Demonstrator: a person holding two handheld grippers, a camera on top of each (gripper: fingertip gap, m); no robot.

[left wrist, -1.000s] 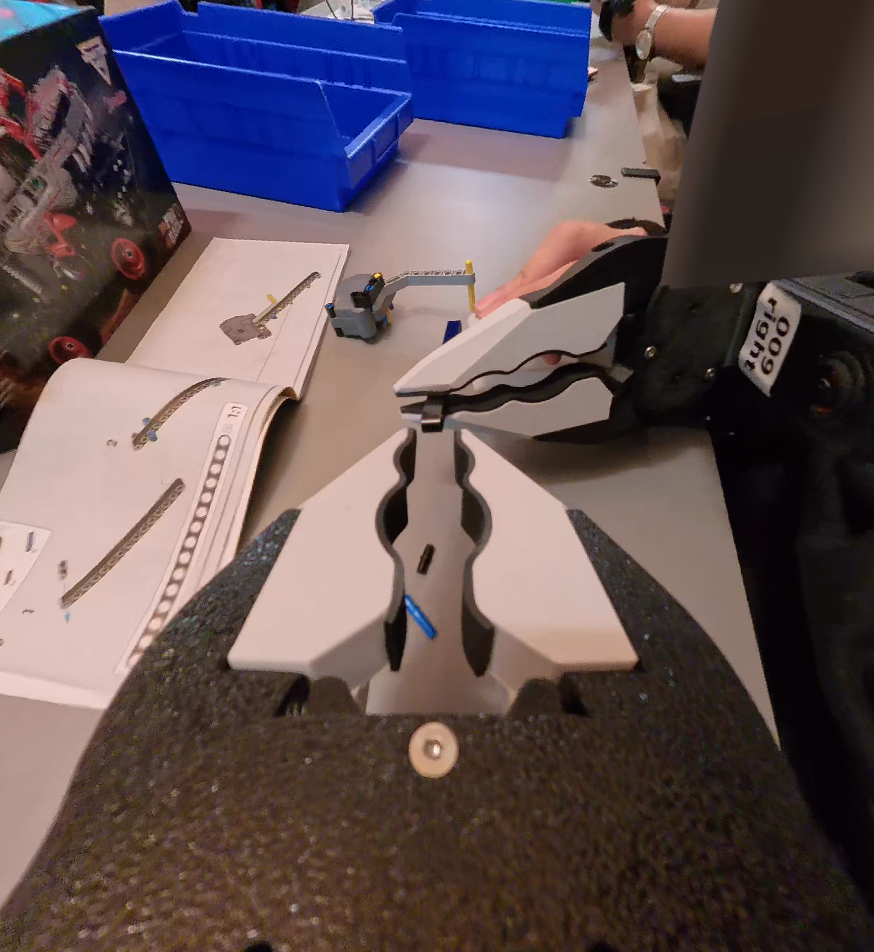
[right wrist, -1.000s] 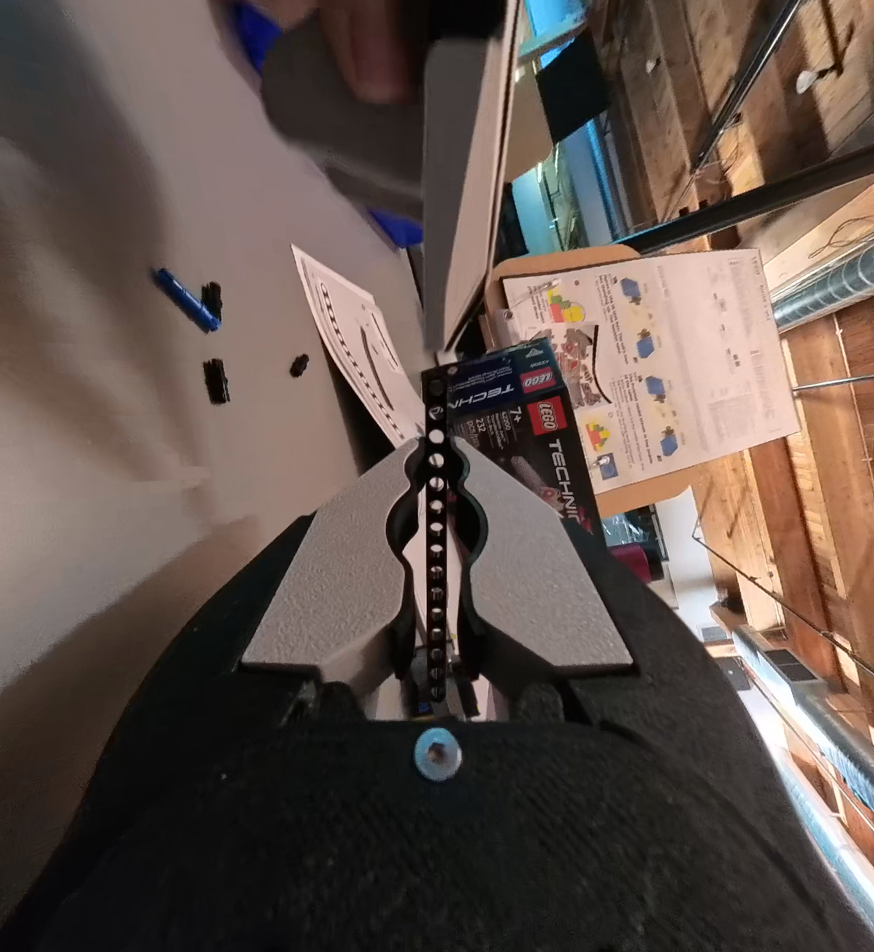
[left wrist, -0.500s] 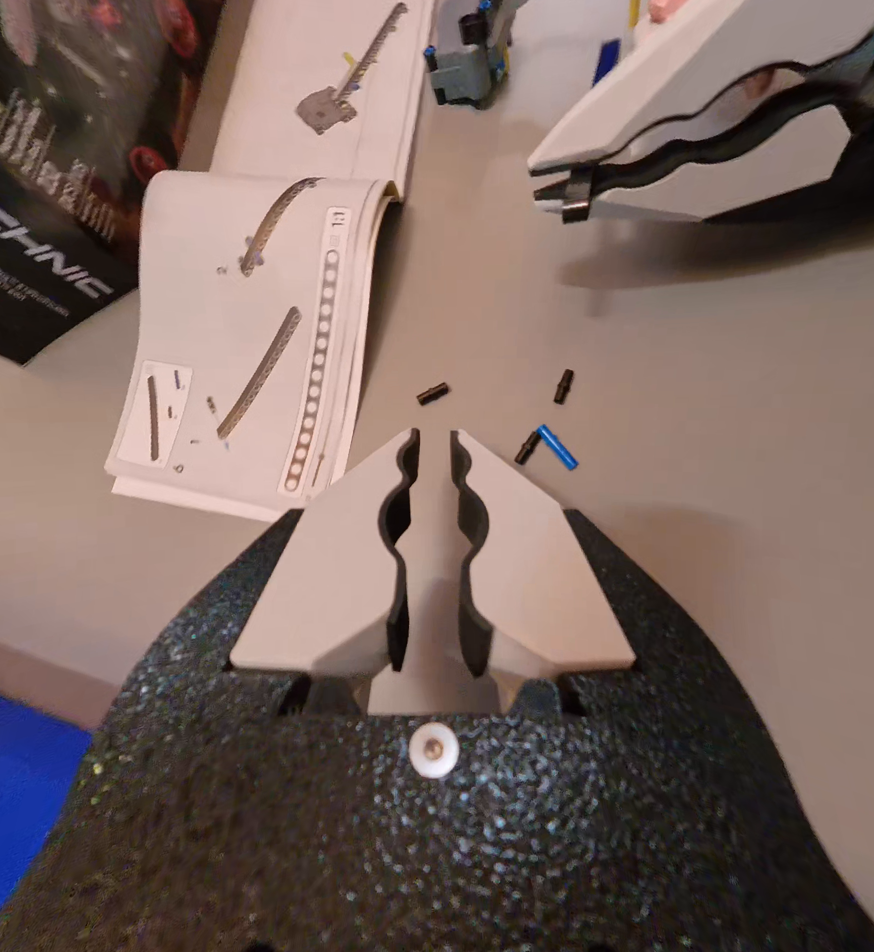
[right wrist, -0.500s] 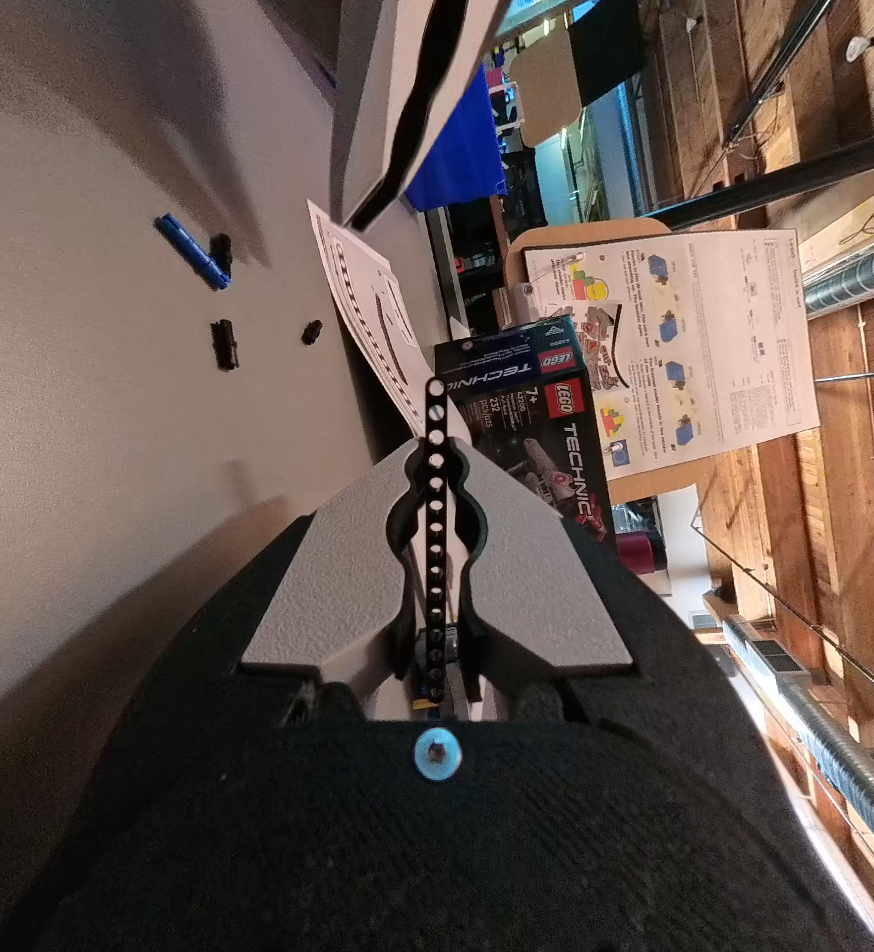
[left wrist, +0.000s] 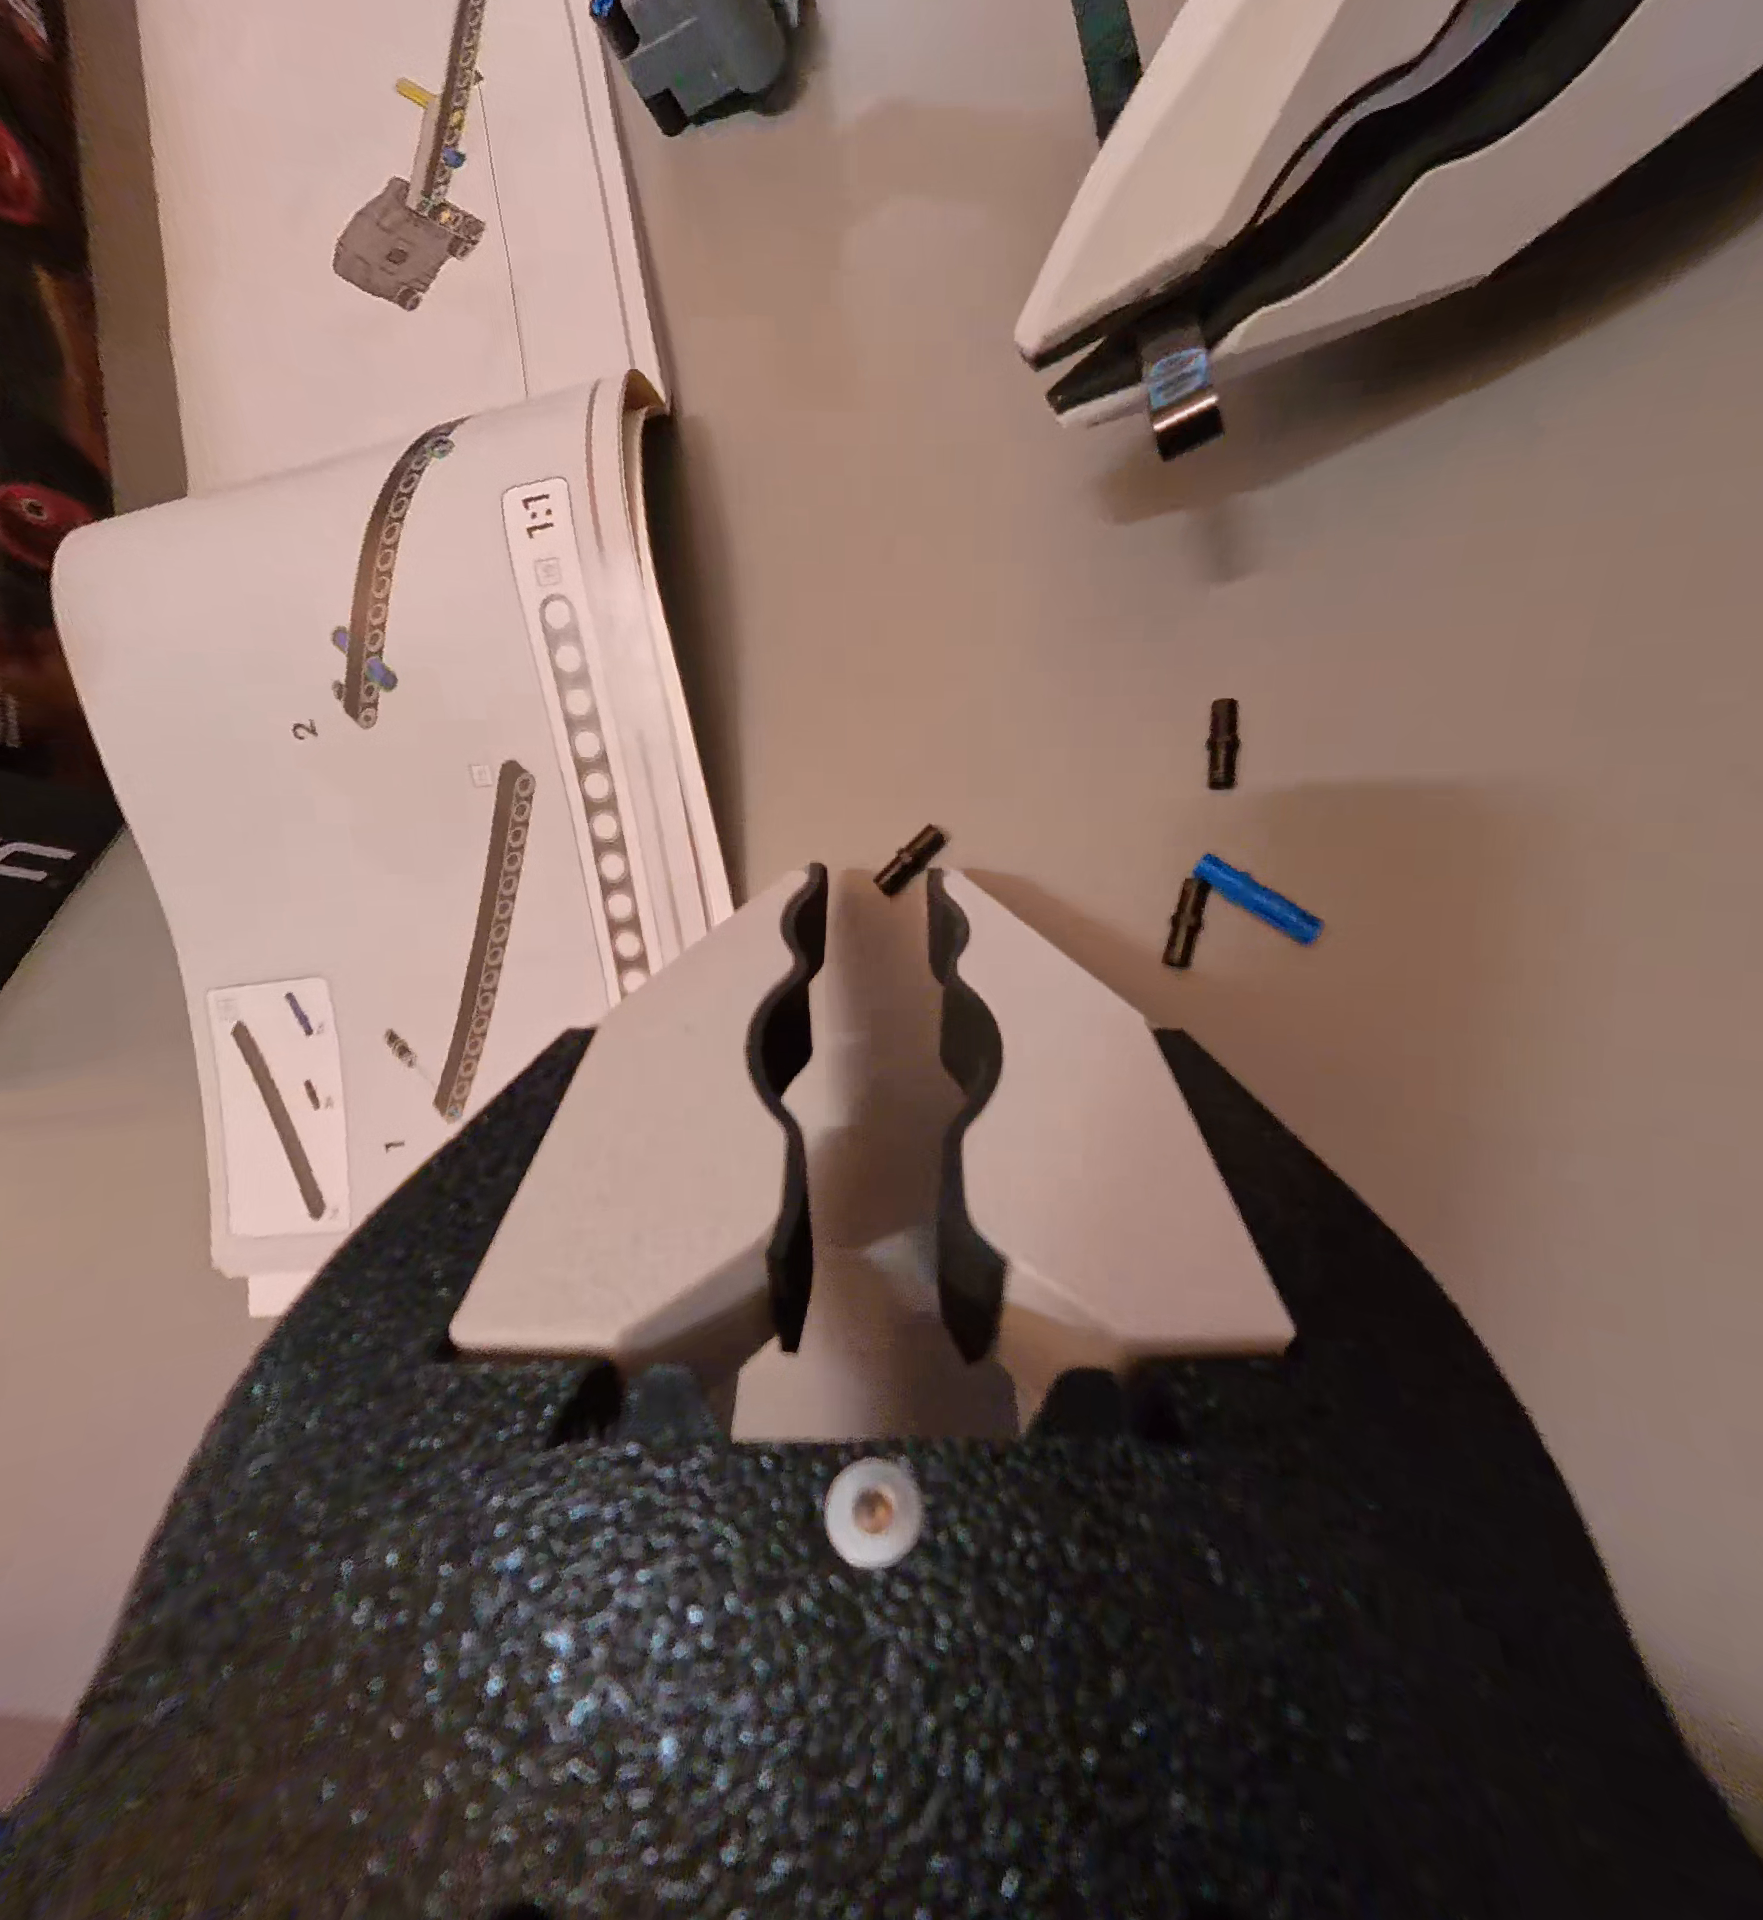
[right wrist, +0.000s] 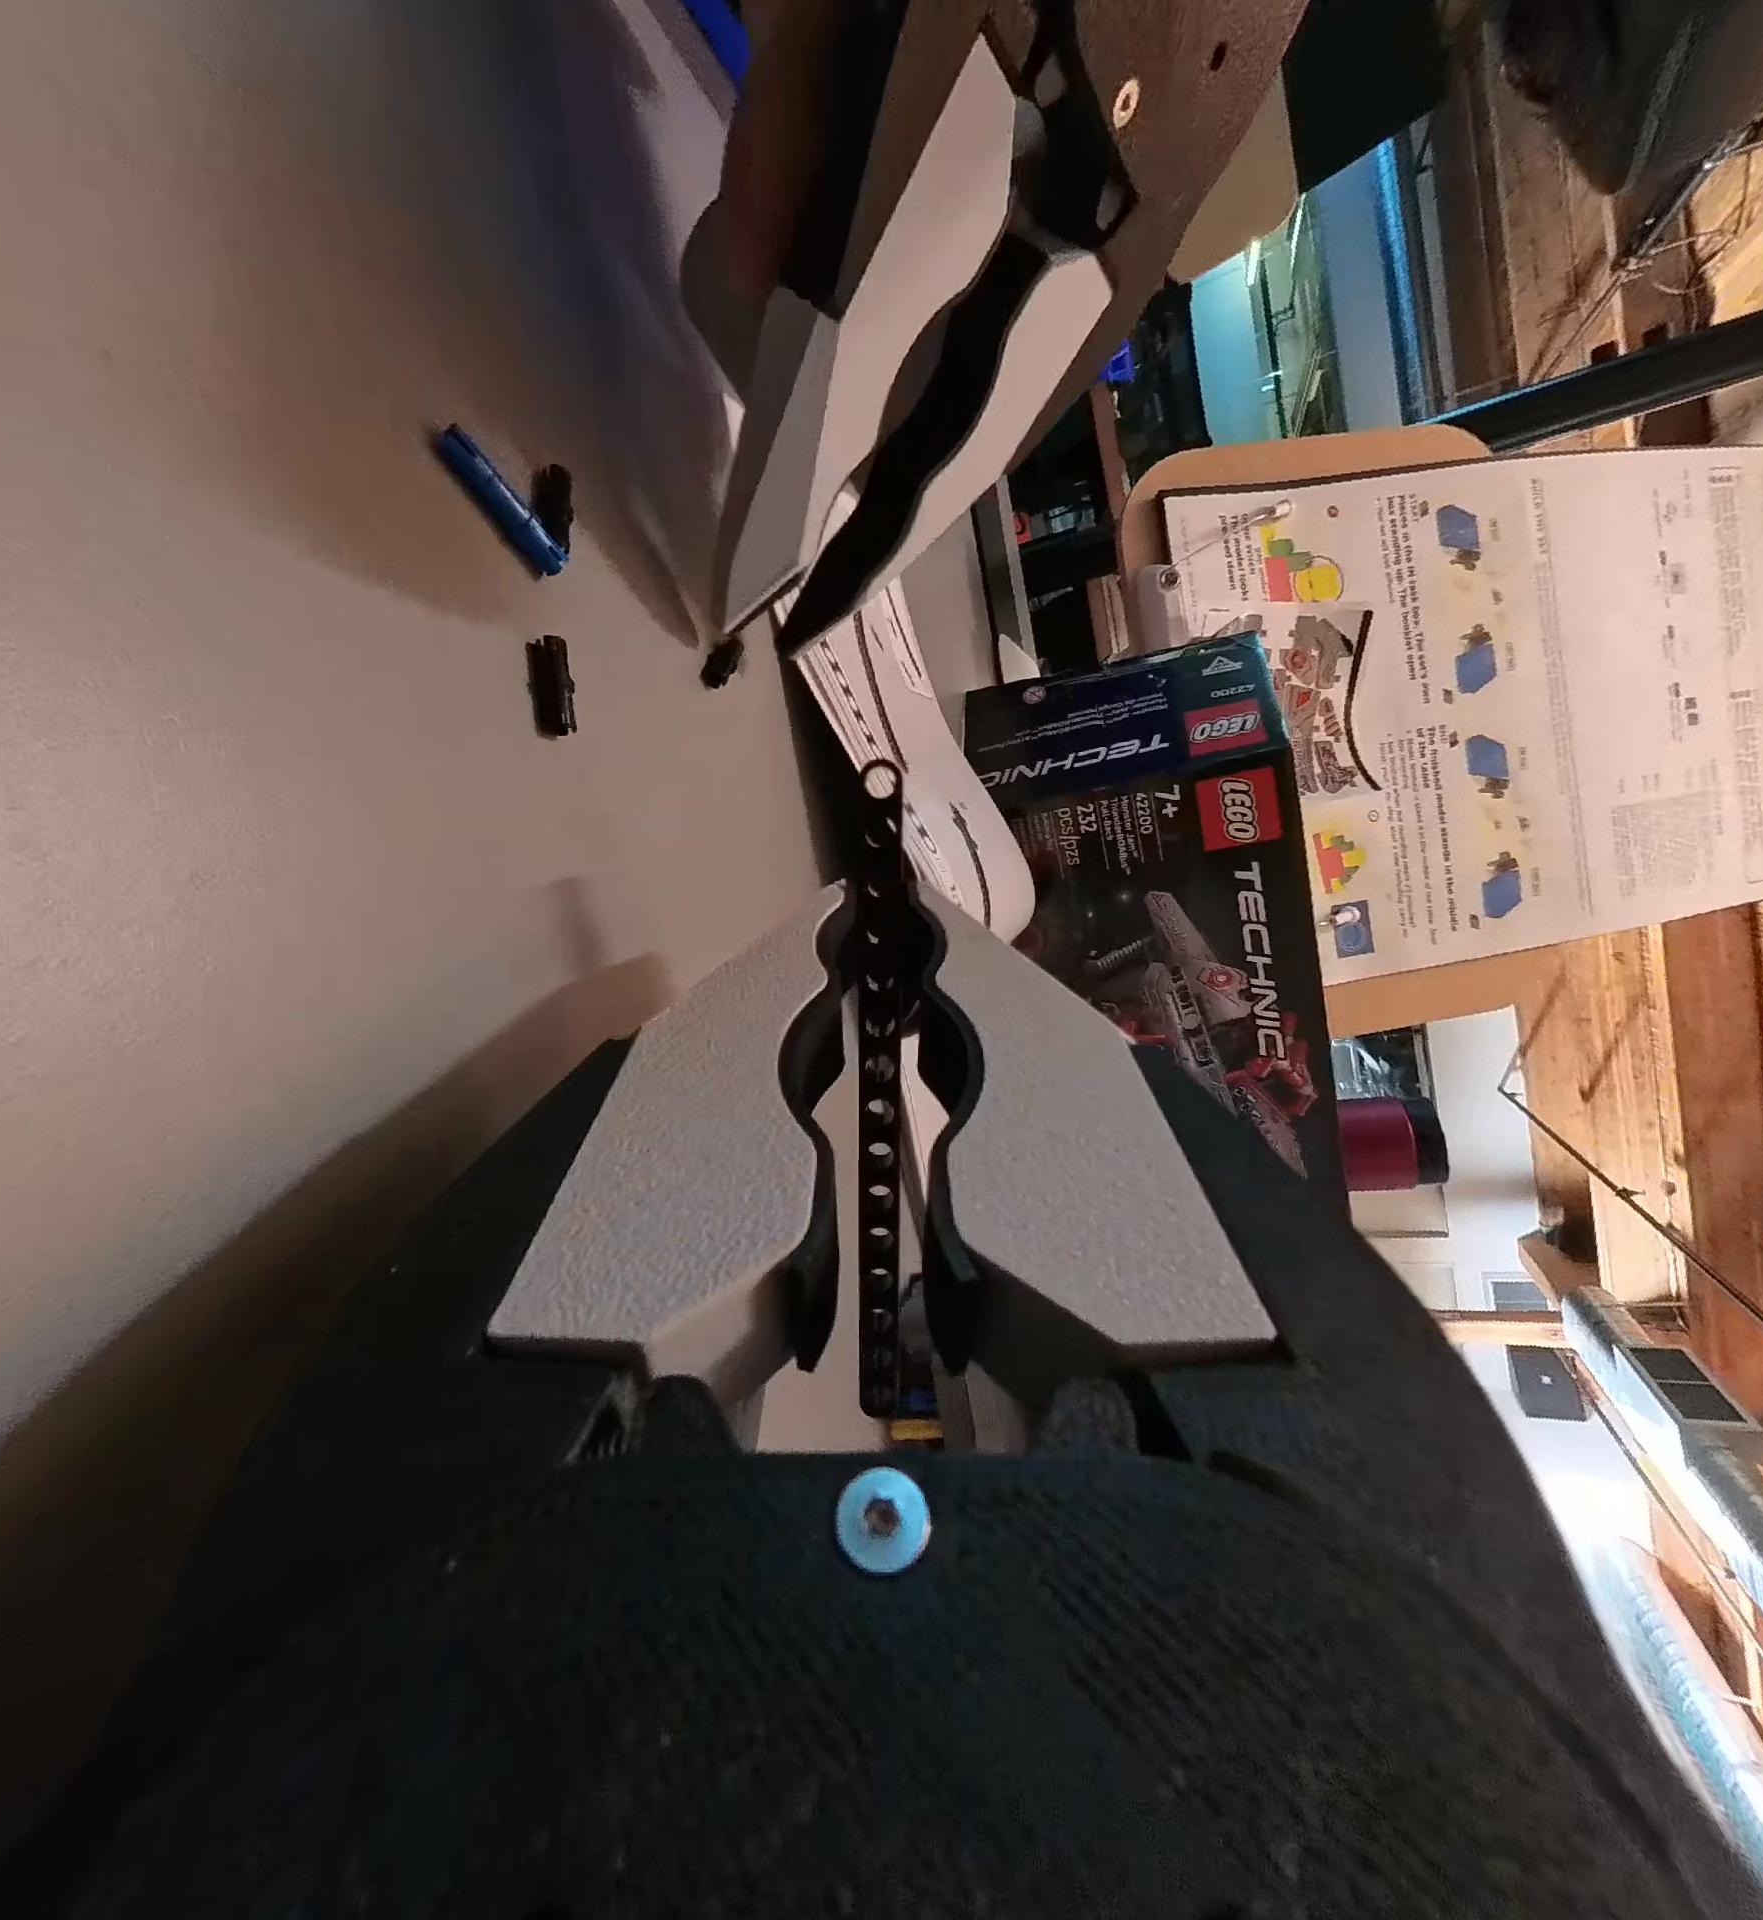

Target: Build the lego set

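Left wrist view: left claw parted a little and empty, a small black pin on the table right at its tips.

Right wrist view: right claw clamped on a long black holed beam, the pin lying well ahead.

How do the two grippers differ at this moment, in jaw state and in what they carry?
The right gripper is shut on a long black holed beam; the left gripper stands open and holds nothing. The left gripper points down at a small black pin lying on the table, just past its tips; the right gripper is turned on its side above the table. Both have pale jaws with wavy dark pads.
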